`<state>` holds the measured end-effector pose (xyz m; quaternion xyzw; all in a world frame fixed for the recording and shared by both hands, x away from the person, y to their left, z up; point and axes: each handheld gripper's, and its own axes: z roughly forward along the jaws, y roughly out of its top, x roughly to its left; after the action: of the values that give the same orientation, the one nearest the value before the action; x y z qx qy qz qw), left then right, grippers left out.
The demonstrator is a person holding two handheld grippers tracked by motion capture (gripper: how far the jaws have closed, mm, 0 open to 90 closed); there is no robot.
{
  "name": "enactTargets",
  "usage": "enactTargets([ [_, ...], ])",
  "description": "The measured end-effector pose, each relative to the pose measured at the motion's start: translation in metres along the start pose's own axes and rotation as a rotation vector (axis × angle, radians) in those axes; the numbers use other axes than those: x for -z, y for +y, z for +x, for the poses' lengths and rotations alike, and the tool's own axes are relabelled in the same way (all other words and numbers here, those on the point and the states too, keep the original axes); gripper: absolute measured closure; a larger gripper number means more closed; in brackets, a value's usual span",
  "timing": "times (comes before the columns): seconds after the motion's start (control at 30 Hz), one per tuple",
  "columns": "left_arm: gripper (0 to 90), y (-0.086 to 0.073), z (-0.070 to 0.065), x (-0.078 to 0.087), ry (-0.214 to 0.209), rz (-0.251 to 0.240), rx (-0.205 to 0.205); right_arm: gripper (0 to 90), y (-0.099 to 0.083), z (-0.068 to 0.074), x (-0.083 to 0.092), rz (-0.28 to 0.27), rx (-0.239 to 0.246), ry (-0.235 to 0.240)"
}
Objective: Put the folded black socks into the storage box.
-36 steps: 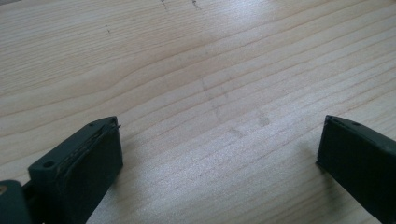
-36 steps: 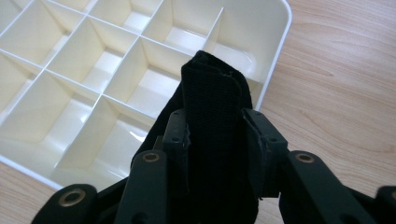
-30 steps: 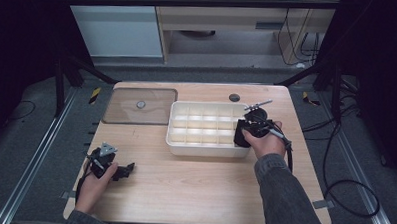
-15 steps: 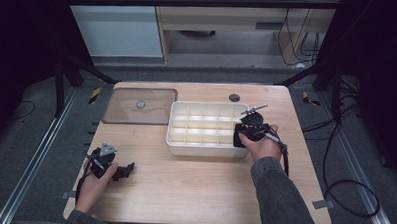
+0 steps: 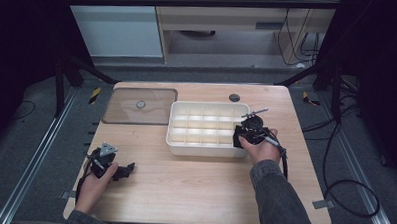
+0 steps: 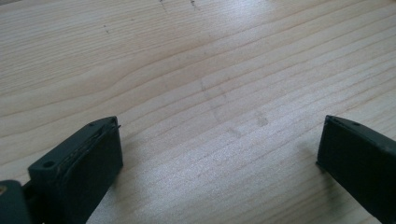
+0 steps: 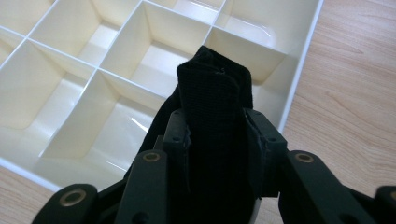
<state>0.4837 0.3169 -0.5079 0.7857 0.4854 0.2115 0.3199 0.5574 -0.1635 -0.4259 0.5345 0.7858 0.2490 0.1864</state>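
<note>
Clamping a folded black cloth (image 7: 212, 121), right gripper (image 7: 215, 133) hangs over the white divided tray (image 7: 88, 100), near-right cells just beneath; left gripper (image 6: 219, 154) rests wide open, nothing held, on bare bench (image 6: 196, 70), well apart.

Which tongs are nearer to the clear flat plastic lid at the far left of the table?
The left tongs. They rest on the wooden table straight in front of the lid. The right tongs hold a black cloth over the cream compartment tray.
</note>
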Motion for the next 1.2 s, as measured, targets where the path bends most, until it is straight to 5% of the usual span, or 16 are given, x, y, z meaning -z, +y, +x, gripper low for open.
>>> enactTargets([
  [0.33,0.0,0.000,-0.001,0.000,-0.002,-0.005,0.004,60.9,0.001,-0.001,0.003,-0.014,-0.013,0.010],
  [0.7,0.0,0.000,-0.001,-0.001,-0.003,-0.006,0.004,42.4,0.006,-0.001,0.013,-0.024,-0.048,0.037],
  [1.2,0.0,0.000,-0.001,0.000,-0.003,-0.002,-0.004,37.4,0.018,-0.006,0.037,-0.054,-0.051,0.075],
])
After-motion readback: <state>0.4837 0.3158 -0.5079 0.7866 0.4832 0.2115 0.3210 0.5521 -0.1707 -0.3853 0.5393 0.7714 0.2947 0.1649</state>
